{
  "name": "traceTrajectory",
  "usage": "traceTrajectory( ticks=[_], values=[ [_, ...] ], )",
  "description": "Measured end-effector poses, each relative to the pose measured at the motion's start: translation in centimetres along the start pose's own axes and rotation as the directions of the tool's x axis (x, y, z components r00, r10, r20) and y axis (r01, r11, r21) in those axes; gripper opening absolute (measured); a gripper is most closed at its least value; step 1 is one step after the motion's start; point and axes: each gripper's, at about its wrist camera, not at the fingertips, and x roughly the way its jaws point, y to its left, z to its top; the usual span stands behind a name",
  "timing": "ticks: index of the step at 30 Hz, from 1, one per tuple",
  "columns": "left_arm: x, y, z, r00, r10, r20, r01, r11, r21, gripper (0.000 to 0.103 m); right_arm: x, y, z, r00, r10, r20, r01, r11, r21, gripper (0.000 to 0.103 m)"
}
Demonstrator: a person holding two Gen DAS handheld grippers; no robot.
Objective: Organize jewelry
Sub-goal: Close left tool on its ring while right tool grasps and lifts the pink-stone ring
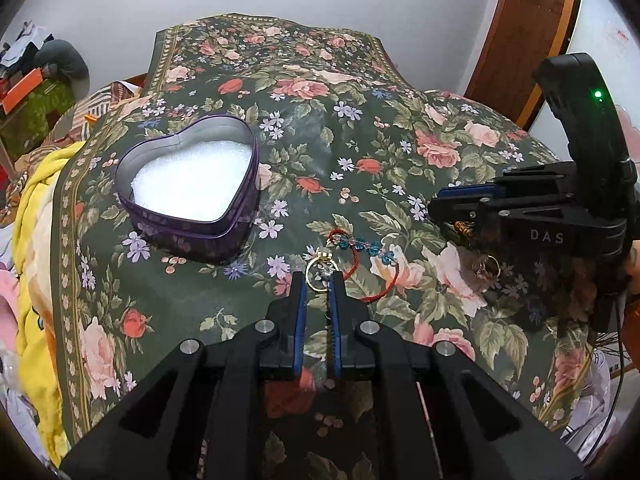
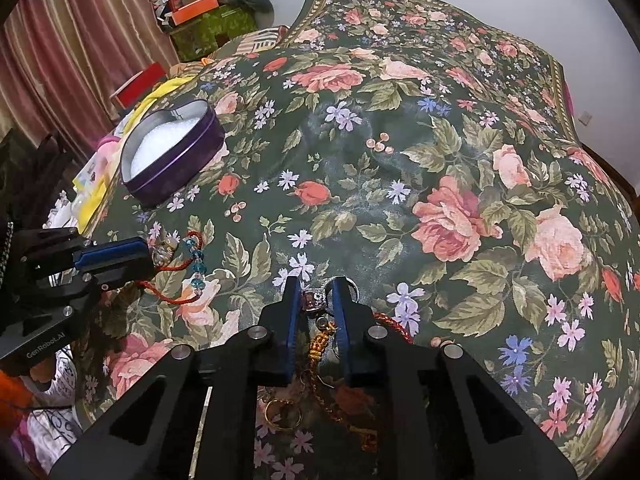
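Right wrist: claw (image 2: 317, 292) on ring (image 2: 316, 300)

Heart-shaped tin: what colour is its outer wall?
Purple, with a white padded lining inside the heart-shaped tin; the left wrist view shows it best.

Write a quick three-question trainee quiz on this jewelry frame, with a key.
1. True or false: the heart-shaped tin already has jewelry in it.
2. What do the fingers of the left gripper pinch?
A. a gold ring
B. a string of pearls
C. a tin lid
3. Fill in: the red-cord bracelet with blue beads lies outside the tin, on the ___-patterned cloth.

Key
1. False: only white padding shows inside.
2. A
3. floral
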Motion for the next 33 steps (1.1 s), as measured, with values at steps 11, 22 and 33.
traceTrajectory(
  ticks=[11, 22, 33],
  values=[
    [-0.6, 0.1, 0.5, 1.000, 0.019, 0.005, -0.019, 1.000, -0.004, 0.020, -0.9, -0.2, -0.1, 0.999, 0.009, 0.035, -0.010, 1.000, 0.015, 0.011],
    [0.7, -1.2, 1.3, 1.000, 0.021, 0.011, -0.021, 0.999, 0.045, 0.011, -1.4, -0.6, -0.4, 0.998, 0.024, 0.054, -0.026, 0.999, 0.028, 0.011],
    [-1.1, -0.4, 1.7, 0.997, -0.007, 0.078, 0.007, 1.000, -0.007, 0.000, -2.2, -0.8, -0.4, 0.997, 0.022, 0.080, -0.025, 0.999, 0.034, 0.011]
  ],
)
